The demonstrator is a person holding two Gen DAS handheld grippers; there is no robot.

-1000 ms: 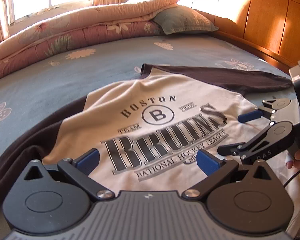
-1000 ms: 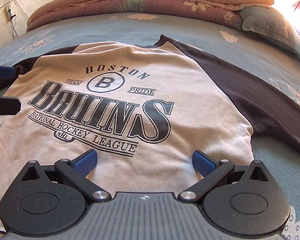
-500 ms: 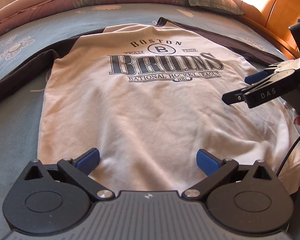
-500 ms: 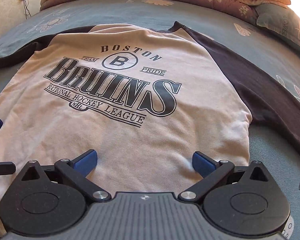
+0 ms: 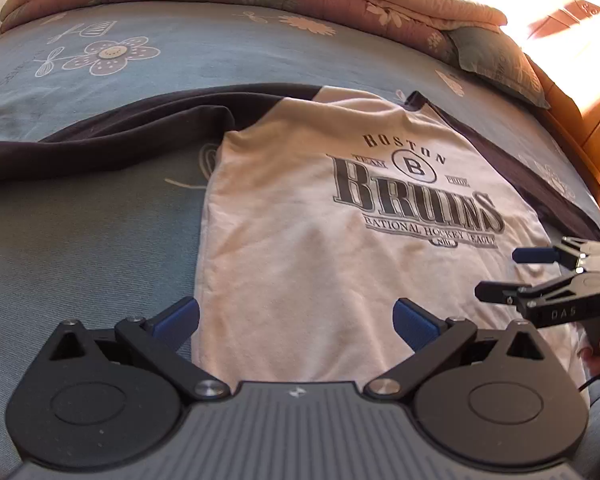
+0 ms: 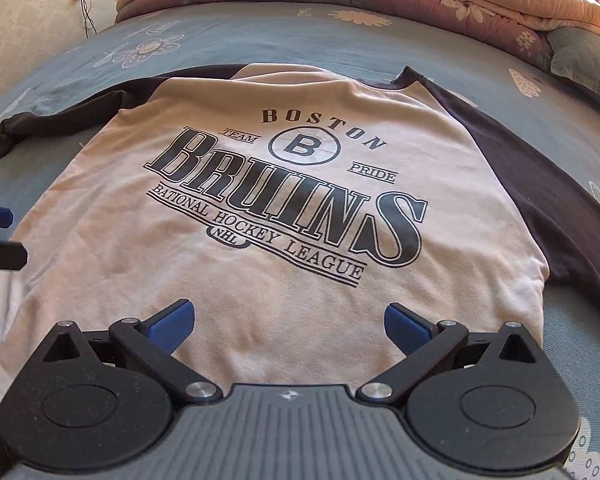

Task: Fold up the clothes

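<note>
- Cream cotton with dark raglan sleeves: our Bruins sweatshirt (image 6: 260, 240) lies print-up and spread flat on the blue flowered bedsheet (image 5: 80, 240), collar far, hem near
- Its long axis runs near to far; both sleeves stretch out sideways
- Our left gripper (image 5: 296, 318) hovers over the left hem edge, jaws wide apart and empty
- Our right gripper (image 6: 290, 322) hangs over the middle of the hem, jaws likewise apart, holding nothing
- We judge each sleeve nearer to its own side's gripper
</note>
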